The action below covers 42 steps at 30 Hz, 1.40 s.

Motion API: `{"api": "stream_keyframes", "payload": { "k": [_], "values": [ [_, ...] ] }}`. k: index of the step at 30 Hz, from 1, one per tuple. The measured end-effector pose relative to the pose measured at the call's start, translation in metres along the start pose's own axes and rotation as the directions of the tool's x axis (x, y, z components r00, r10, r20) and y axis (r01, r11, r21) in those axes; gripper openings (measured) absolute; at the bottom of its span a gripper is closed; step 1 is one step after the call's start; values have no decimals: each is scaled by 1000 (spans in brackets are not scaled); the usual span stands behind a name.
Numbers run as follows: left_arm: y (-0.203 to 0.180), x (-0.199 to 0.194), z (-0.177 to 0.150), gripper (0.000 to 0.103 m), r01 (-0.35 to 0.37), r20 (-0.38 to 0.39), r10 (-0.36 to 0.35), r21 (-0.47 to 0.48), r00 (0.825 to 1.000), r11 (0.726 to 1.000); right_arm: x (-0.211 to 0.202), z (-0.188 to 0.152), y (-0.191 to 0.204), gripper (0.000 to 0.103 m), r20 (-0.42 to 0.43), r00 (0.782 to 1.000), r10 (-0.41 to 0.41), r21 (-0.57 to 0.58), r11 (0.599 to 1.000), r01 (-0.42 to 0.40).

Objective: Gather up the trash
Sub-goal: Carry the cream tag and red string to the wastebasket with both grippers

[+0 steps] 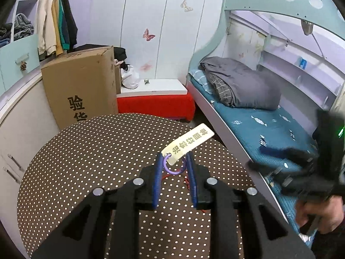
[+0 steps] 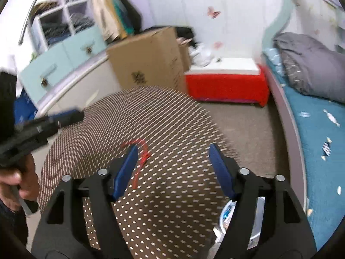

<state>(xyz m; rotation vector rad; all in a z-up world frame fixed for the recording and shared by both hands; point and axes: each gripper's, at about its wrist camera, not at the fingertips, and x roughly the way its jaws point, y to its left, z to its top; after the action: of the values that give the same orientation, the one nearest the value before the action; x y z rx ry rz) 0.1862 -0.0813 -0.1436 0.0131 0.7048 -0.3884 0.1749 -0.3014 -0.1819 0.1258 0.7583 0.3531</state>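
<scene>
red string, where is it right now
In the right wrist view the red string lies on the polka-dot table, just ahead of the right gripper, near its left finger. In the left wrist view it lies under the tag.

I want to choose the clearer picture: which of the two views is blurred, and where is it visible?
Right wrist view: motion blur, the dots of the polka-dot tablecloth smeared into streaks, the red string soft. Left wrist view: mostly sharp, the printed tag readable; only the right gripper blurs.
</scene>
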Motion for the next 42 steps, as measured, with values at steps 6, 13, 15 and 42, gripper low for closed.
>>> {"api": "stream_keyframes", "payload": {
  "k": [6,13,15,42],
  "values": [
    [12,-2,-9,21,-31,-22,30,-24,999,999,70,-8,30,50,-116,992,55,-44,997,-60],
    [22,-1,-9,21,-52,-30,51,-39,998,998,104,-14,50,9,-183,983,24,-141,989,-50],
    [20,1,-7,21,-50,-29,49,-42,998,998,91,-13,45,9,-151,988,22,-141,989,-44],
    [-197,67,16,21,248,-115,-233,144,966,958,-90,-64,-201,9,47,982,-181,387,910,150]
  ]
}}
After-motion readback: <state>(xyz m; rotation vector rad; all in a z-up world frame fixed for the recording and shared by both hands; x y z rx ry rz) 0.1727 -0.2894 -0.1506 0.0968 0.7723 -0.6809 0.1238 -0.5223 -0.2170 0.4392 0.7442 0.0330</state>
